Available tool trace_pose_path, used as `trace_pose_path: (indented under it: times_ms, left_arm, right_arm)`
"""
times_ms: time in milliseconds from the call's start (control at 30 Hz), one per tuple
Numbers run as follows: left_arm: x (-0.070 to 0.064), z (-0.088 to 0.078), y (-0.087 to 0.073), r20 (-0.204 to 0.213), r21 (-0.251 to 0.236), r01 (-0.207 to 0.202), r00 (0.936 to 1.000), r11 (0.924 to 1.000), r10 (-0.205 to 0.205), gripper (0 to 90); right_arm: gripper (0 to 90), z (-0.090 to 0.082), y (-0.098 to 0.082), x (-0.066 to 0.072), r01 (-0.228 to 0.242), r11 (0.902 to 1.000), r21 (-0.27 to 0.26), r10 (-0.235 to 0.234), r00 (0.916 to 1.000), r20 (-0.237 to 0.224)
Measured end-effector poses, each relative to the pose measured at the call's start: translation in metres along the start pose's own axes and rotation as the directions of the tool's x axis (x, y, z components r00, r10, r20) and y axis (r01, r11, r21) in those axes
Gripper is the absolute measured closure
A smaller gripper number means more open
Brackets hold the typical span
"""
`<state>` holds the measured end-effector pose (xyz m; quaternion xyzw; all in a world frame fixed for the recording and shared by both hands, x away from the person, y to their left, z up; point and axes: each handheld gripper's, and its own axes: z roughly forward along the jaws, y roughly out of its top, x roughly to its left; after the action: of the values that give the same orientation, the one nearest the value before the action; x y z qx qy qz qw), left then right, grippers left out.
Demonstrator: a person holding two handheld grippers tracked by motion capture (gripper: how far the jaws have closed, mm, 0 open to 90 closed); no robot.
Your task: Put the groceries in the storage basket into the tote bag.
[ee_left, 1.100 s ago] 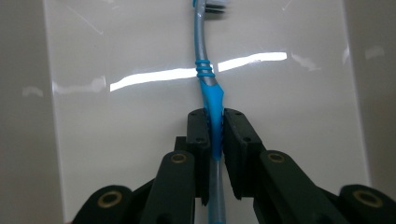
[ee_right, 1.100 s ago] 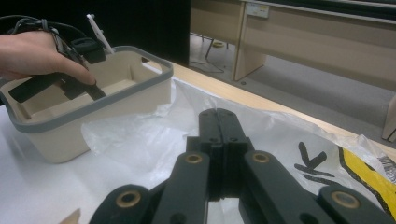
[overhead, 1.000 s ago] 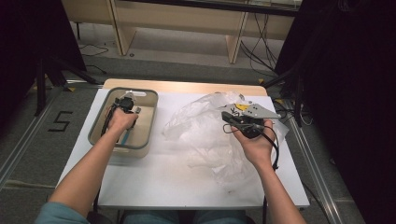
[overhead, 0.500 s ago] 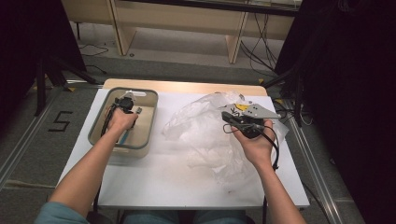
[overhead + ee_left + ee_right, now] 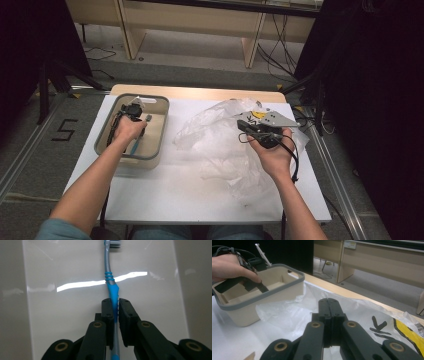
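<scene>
Left gripper (image 5: 114, 305) clamps blue toothbrush (image 5: 113, 288) by its handle inside beige bin (image 5: 156, 131), not yet lifted out, while right gripper (image 5: 329, 305), jaws closed on nothing, rests on clear plastic bag (image 5: 220, 142), so bagging seems left.

White table, two things on it
The table (image 5: 165, 200) carries a beige bin (image 5: 157, 132) with a grey rim at its left and a crumpled clear plastic bag (image 5: 215, 145) spread across its middle and right.
</scene>
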<state>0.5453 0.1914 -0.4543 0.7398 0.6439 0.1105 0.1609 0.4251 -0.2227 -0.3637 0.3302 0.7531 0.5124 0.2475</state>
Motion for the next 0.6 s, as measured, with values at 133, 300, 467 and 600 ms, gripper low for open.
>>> trace_pose_path:
  times_ms: [133,300,467,600]
  left_arm:
    - [-0.0005,0.0001,0.0003,-0.001,0.001,-0.004,1.0,1.0,0.004,82.6]
    - [-0.0004,-0.0005,0.0004,0.001,-0.005,-0.003,1.0,1.0,0.003,82.6]
    - [-0.0034,0.0,0.0004,0.001,-0.004,-0.018,0.9998,0.9998,0.018,82.7]
    - [-0.0052,-0.002,0.0008,0.01,-0.011,-0.025,0.9996,0.9996,0.025,82.7]
  right_arm:
    - [90.0,-0.0001,0.0001,-0.0003,-0.001,1.0,-0.001,0.001,1.0,0.002]
    - [90.0,0.0004,-0.0003,-0.0006,-0.001,1.0,0.0,0.001,1.0,0.002]
    - [90.0,0.0,-0.0003,-0.0006,-0.001,1.0,0.0,0.001,1.0,0.003]
    - [90.0,0.0,-0.0003,-0.0009,-0.002,1.0,-0.001,0.002,1.0,0.003]
